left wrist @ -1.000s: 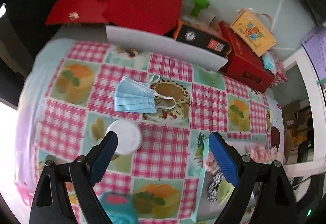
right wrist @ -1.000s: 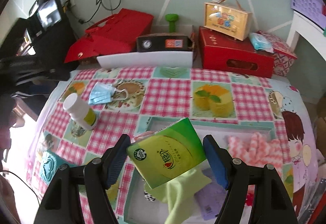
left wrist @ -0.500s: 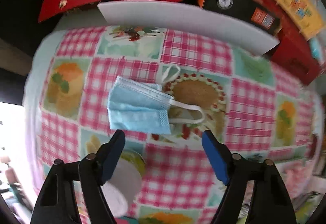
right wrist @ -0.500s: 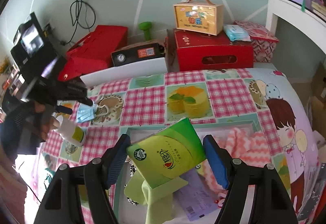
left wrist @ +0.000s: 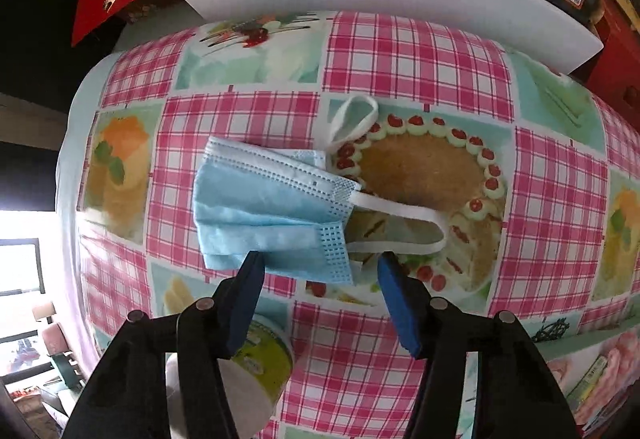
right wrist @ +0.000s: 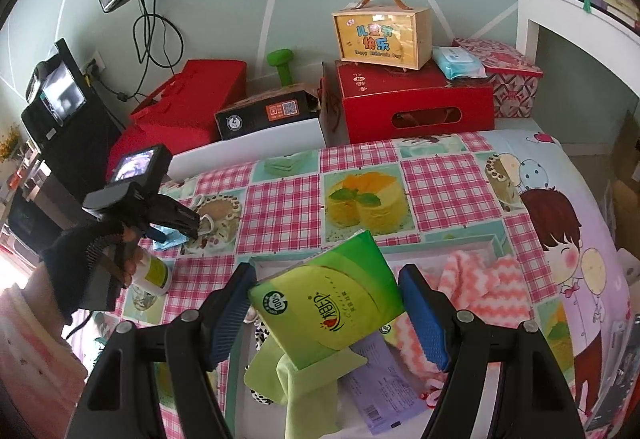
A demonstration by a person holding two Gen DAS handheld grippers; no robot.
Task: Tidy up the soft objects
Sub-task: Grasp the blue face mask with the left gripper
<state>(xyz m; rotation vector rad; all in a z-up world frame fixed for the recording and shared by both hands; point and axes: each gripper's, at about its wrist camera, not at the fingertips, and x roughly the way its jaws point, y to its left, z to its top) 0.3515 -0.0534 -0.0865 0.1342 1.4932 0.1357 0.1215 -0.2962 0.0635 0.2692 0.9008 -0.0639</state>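
Blue pleated mask (left wrist: 272,215) lies between open left gripper (left wrist: 320,267) fingers.

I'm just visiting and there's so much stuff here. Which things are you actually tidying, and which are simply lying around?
Part of the job:
blue face mask
green tissue pack
pink striped towel
tray

Just lying about:
white bottle
red boxes
green dumbbell

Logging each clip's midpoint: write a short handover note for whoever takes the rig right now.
Left gripper: open, fingers straddling the near edge of the blue pleated face mask lying on the checked tablecloth; not gripped yet.
Right gripper: shut on the green tissue pack, above the white tray.
Done: pink-white striped cloth and green cloth lie in the tray.
Left: bin tissues, then mask.
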